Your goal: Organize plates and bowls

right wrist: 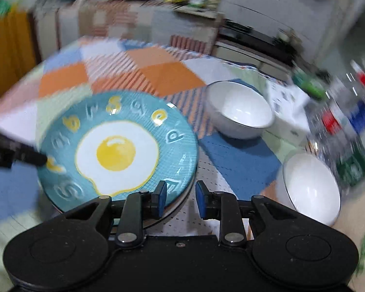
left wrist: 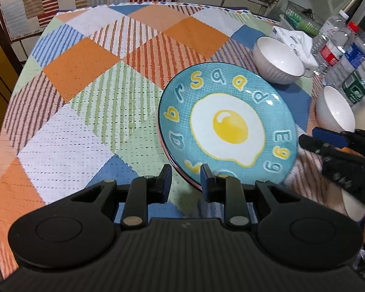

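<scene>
- Plate (left wrist: 227, 126) on surface, bowls (left wrist: 278, 59) just right of it.
- Left gripper (left wrist: 186, 182) and right gripper (right wrist: 180, 199) spread, empty, at plate rim.
- Glazed ceramic: stiff, slippery, fragile; pinch rim.

One egg plate (left wrist: 227, 127); two white bowls (left wrist: 278, 59) (left wrist: 335, 109); perhaps four bottles (left wrist: 338, 46).

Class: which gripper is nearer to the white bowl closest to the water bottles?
Right. The right gripper sits beside that bowl, at the egg plate's bowl-side rim. The left gripper is at the plate's opposite rim.
</scene>
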Action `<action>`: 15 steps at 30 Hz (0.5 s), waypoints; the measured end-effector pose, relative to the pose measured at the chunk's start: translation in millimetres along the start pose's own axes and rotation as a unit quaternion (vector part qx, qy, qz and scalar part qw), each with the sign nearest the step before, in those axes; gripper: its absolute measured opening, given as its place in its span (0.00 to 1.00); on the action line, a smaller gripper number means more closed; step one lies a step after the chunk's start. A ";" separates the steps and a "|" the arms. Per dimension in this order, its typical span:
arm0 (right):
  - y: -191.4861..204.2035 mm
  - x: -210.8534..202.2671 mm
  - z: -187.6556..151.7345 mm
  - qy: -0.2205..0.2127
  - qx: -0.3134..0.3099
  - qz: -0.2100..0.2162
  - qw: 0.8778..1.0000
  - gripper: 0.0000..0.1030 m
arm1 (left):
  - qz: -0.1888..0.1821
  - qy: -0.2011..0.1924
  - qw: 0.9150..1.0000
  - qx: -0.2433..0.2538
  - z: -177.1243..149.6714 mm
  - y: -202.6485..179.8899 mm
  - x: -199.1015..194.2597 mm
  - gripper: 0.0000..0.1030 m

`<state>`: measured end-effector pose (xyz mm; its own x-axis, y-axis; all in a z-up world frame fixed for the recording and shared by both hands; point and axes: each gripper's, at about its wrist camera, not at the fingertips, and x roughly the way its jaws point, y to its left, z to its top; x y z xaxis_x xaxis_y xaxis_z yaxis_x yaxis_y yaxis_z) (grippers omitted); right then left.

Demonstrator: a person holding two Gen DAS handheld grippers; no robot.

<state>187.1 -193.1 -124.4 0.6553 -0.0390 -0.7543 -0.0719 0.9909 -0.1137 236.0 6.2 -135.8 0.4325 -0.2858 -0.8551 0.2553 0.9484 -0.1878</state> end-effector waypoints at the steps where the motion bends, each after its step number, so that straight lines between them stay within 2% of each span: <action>1: -7.4 -8.5 -0.9 -0.005 0.018 0.013 1.000 0.29 | 0.002 0.000 1.000 0.003 -0.8 -3.3 -5.4 0.23; 4: -27.5 -37.5 -4.1 -0.025 0.040 0.030 0.998 0.30 | 0.015 0.004 1.000 0.019 -4.5 -18.4 -21.0 0.24; 8: -52.5 -77.0 -9.9 -0.049 0.053 0.039 0.997 0.34 | -0.002 0.006 0.999 0.033 -9.3 -43.7 -40.9 0.24; 10: -65.4 -96.4 -12.1 -0.060 0.059 0.047 0.995 0.35 | 0.003 0.008 0.999 0.049 -11.8 -61.1 -49.8 0.24; 13: -80.9 -122.6 -19.3 -0.081 0.059 0.054 0.994 0.46 | 0.003 0.005 0.998 0.070 -17.7 -90.2 -62.8 0.24; 15: -90.2 -137.3 -27.5 -0.088 0.057 0.054 0.993 0.49 | -0.007 0.004 0.997 0.081 -21.7 -110.1 -70.0 0.25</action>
<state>82.9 -280.7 -28.4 0.7701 0.0821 -0.6326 -0.0708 0.9966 0.0432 158.8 -75.2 -65.7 0.4214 -0.2969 -0.8569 0.3974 0.9098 -0.1198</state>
